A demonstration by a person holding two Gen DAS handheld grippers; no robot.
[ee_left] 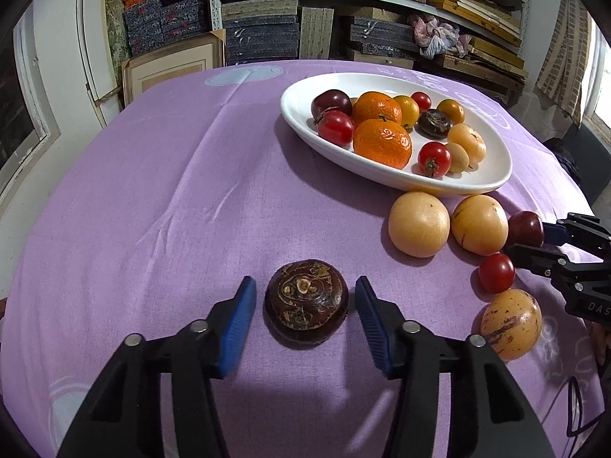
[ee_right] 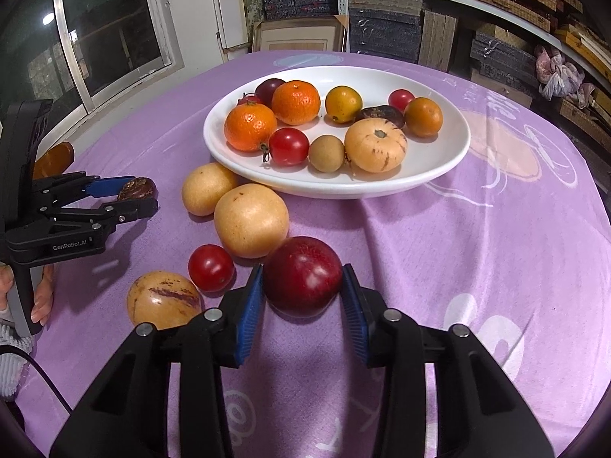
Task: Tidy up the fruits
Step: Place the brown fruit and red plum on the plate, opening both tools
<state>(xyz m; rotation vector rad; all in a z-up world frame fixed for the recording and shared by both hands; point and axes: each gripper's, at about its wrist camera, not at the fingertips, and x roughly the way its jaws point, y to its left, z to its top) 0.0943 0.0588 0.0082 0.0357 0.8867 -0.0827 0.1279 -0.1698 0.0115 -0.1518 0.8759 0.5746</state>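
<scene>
Jaws of our left gripper [ee_left: 305, 318] stand apart around a dark water chestnut [ee_left: 306, 301] on the worktop's [ee_left: 152, 210] near edge, pads not touching. Our right gripper [ee_right: 301, 297] clamps a red plum [ee_right: 302, 275] resting beside loose yellow fruits, near the white plate [ee_right: 439, 168].

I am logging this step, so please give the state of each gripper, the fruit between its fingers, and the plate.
Left gripper: open, gaps beside the chestnut.
Chestnut: on the cloth, ungripped.
Right gripper: shut on the plum.
Plum: pinched, on the cloth.
Plate: upright, holding fruit.
</scene>
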